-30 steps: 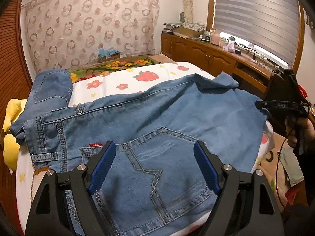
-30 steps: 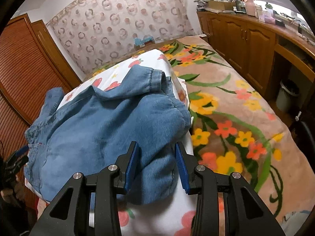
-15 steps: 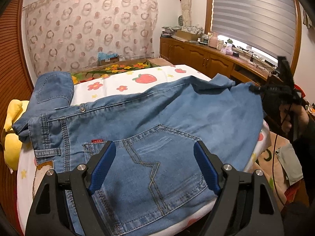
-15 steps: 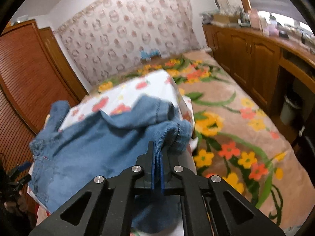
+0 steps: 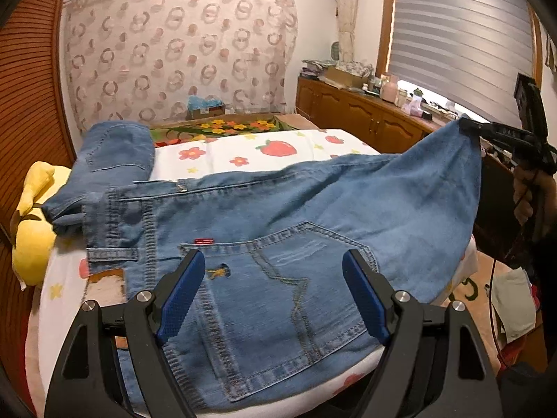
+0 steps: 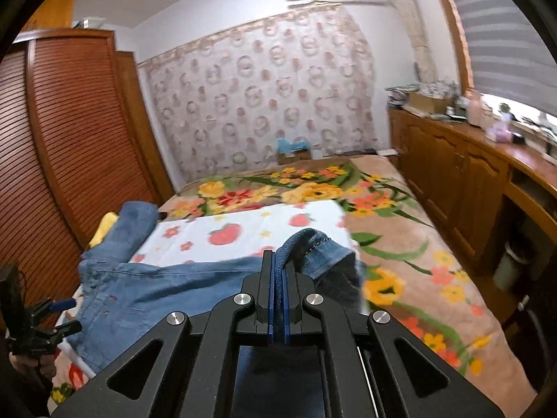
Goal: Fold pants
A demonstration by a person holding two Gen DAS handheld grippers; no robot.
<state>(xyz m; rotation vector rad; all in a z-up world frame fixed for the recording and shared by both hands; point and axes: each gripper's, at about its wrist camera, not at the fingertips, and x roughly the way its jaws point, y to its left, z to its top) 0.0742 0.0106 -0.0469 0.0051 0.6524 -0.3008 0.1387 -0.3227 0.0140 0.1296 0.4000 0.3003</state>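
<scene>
The blue denim pants (image 5: 264, 216) are spread across the strawberry-print bed cover (image 5: 243, 155) with the leg hem pinched and raised at the cover's right edge by the fully closed right gripper (image 6: 278, 271) — the first fold is judged begun — while the wide-open, empty left gripper (image 5: 273, 291) is poised over the back pocket at the near edge, so carrying the hem toward the waistband is called for next.

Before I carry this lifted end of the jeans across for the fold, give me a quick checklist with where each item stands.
1. Right gripper clamped on the jeans: ok, denim sits pinched between the closed pads.
2. Held end off the bed: ok, it hangs raised from the gripper in the left wrist view.
3. Left gripper pinning the waist end: not ok, open above the back pocket, holding nothing.
4. Waist end lying flat: ok.
5. Other leg: not ok, it lies off toward the yellow plush toy.
6. Grip takes both fabric layers: cannot tell.
</scene>
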